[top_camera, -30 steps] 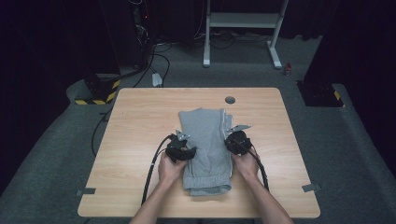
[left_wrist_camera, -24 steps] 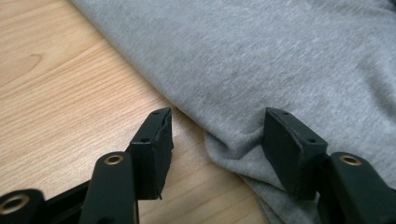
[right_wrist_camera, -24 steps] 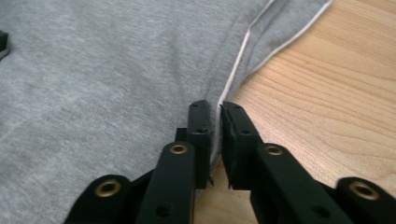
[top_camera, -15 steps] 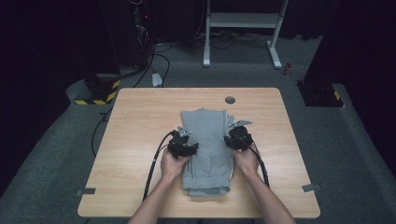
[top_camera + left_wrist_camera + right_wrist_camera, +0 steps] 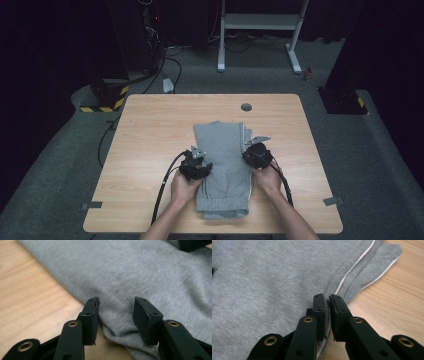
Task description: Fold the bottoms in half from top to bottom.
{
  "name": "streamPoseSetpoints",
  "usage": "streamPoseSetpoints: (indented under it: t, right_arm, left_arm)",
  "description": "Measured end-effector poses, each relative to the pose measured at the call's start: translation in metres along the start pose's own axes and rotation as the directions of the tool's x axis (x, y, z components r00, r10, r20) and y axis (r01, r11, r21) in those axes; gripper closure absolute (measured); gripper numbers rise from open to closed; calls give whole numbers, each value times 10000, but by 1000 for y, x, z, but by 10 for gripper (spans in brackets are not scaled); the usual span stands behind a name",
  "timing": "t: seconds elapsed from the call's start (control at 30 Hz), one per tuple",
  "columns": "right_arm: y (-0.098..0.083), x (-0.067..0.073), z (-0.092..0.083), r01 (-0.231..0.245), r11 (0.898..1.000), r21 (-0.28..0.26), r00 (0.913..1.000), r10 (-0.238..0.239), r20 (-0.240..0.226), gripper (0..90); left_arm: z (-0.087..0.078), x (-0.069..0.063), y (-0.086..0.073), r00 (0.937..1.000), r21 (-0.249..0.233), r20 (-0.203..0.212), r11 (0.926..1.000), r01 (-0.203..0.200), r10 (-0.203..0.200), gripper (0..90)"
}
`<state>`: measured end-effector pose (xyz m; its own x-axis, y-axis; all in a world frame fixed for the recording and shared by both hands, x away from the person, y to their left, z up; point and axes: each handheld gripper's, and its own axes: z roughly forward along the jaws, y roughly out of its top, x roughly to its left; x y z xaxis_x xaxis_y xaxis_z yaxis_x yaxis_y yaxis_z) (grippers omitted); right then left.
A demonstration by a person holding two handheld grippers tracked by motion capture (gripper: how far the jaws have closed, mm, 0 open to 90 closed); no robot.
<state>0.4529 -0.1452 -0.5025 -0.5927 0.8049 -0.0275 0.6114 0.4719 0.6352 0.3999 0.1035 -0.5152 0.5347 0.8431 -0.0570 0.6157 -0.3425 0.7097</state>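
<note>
Two grippers work the folded grey jersey trousers (image 5: 223,165) on the pale wooden table (image 5: 150,130): the right gripper (image 5: 327,302) pinches their white-piped edge, while the left gripper (image 5: 115,308), half-open and just closing, straddles the opposite edge.

Grey sweatpants (image 5: 222,165) with white side piping lie folded into a long strip on the table (image 5: 150,130), lengthwise from its middle toward the near edge. The waistband end sits nearest that edge; the fabric lies flat, lightly rumpled.
</note>
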Motion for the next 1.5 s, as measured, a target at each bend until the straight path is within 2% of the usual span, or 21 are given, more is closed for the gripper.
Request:
streamPoseSetpoints:
  t: [0.13, 0.2, 0.27, 0.33, 0.37, 0.47, 0.53, 0.63, 0.73, 0.8, 0.83, 0.93, 1.03, 1.2, 1.23, 1.3, 1.4, 1.5]
  right_arm:
    - [-11, -1, -9, 135, 9999, -49, 9997, -136, -199, 824]
    - [-13, 1, -13, 161, 9999, -52, 9997, -162, -175, 809]
    - [-12, 1, -16, 194, 9996, -191, 9996, -198, -210, 784]
    - [-8, -1, -19, 34, 9991, -423, 9996, -46, -286, 749]
    - [-6, -1, -19, -35, 9984, -559, 9997, 20, -258, 737]
    - [7, -3, -13, -341, 9969, -711, 9992, 324, -249, 723]
    - [14, -4, -4, -493, 9972, -570, 9987, 486, -147, 722]
    - [22, -8, 8, -706, 9969, -359, 9973, 714, 197, 740]
    - [23, -14, 17, -531, 9985, 107, 9962, 522, 699, 839]
    - [19, -20, 18, -459, 9982, 385, 9938, 418, 1027, 899]
    - [17, -23, 17, -477, 9982, 365, 9935, 436, 1056, 900]
    - [14, -29, 12, -585, 9976, 365, 9912, 537, 1214, 898]
    - [10, -26, -2, -617, 9976, -308, 9945, 640, 826, 842]
    - [-7, -3, -29, -118, 9960, -891, 9999, 114, -54, 690]
    - [-12, 1, -33, -97, 9958, -914, 9996, 72, -268, 660]
    - [-24, 10, -41, 32, 9953, -965, 9989, -77, -458, 615]
    - [-40, 22, -46, 207, 9961, -863, 9972, -267, -699, 590]
    - [-50, 29, -44, 351, 9973, -648, 9974, -391, -612, 572]
  left_arm:
    - [-8, -12, -6, 9996, 196, 233, 9996, -186, 182, 551]
    - [-9, -12, -5, 9996, 234, 274, 9997, -61, 54, 497]
    - [-10, -7, -1, 9996, 131, 281, 9999, -53, 50, 457]
    - [-9, -2, 2, 9998, -87, 190, 9999, 109, -108, 434]
    - [-8, 2, 5, 9995, -344, 111, 9990, 286, -282, 429]
    - [-2, 10, 14, 9988, -534, -126, 9974, 476, -483, 424]
    - [4, 13, 19, 9986, -514, -247, 9976, 459, -473, 424]
    - [14, 14, 22, 9984, -224, -537, 9996, 181, -193, 425]
    - [19, 17, 21, 9981, -143, -603, 9998, 151, -159, 427]
    - [19, 18, 21, 9971, -109, -751, 9999, 106, -114, 426]
    - [20, 19, 21, 9961, -102, -879, 9999, 52, -61, 426]
    - [22, 23, 21, 9970, -64, -726, 9996, 268, -272, 414]
    - [16, 20, 24, 9976, -166, -685, 9999, 49, -60, 412]
    - [-12, 5, 17, 9997, -451, 224, 9990, 43, -32, 386]
    - [-17, 0, 12, 9991, -479, 419, 9988, 36, -16, 380]
    - [-25, -12, 0, 9971, -307, 680, 9990, -318, 338, 378]
    - [-30, -22, -15, 9946, 9, 730, 9972, -742, 740, 374]
    - [-30, -24, -23, 9948, 171, 562, 9962, -856, 845, 375]
